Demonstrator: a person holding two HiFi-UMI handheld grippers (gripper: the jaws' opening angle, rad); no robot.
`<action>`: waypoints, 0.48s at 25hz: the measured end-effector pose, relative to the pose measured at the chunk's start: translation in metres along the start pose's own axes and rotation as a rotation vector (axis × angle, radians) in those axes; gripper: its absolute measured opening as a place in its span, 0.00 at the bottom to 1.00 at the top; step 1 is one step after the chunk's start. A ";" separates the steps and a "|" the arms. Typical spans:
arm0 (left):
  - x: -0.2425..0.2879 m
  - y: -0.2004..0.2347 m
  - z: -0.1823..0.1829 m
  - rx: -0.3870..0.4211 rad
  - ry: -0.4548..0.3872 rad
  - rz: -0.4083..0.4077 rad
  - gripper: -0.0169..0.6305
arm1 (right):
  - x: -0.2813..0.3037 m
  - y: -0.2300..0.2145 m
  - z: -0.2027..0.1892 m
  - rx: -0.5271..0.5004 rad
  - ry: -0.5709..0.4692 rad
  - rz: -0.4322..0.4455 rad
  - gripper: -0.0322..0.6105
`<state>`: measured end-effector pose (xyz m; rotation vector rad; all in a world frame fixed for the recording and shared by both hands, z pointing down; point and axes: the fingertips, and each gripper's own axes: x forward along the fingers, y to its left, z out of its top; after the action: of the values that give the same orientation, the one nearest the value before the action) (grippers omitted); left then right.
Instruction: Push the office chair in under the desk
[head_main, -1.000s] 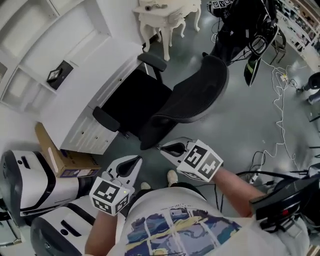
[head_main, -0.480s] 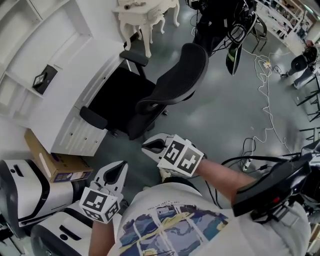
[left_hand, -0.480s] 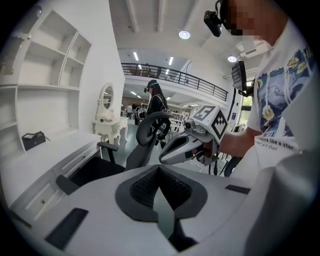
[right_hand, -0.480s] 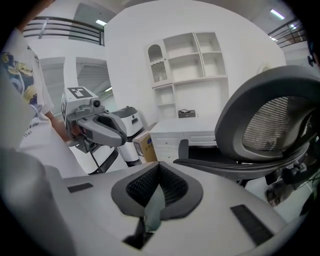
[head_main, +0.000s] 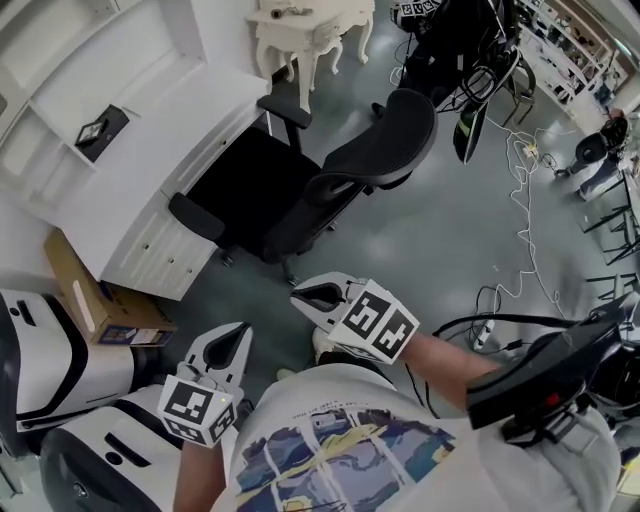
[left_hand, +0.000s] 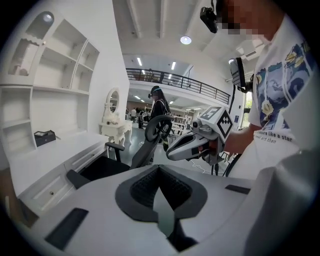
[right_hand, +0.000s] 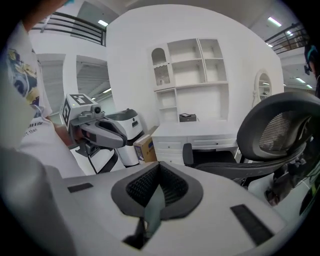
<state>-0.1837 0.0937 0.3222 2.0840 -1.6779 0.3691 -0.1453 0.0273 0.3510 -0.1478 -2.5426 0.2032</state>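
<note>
The left gripper (head_main: 236, 338) and right gripper (head_main: 305, 296) are both hanging clenched and empty. The office chair (head_main: 300, 190) is sitting well apart at their twelve o'clock, just beside the desk (head_main: 150, 200).

cardboard box (head_main: 85, 292) | ornate white table (head_main: 310, 28) | white-and-black machine (head_main: 55, 355) beside box

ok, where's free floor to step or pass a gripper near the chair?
Bare floor: the grey patch between the office chair's backrest and the loose white cable. The desk top is mostly free around one small black item. Crowded: cardboard box and white machine by the desk's near end; black gear top right.
</note>
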 end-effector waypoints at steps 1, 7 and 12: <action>-0.007 0.000 -0.003 -0.005 -0.001 0.007 0.05 | 0.000 0.005 0.001 -0.003 -0.003 -0.001 0.09; -0.037 -0.001 -0.020 -0.027 -0.013 0.028 0.05 | 0.004 0.034 0.008 -0.029 -0.004 0.006 0.09; -0.052 -0.001 -0.030 -0.020 -0.016 0.026 0.05 | 0.011 0.053 0.012 -0.053 0.000 0.004 0.09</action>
<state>-0.1925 0.1529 0.3234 2.0584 -1.7122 0.3431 -0.1574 0.0800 0.3377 -0.1733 -2.5486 0.1368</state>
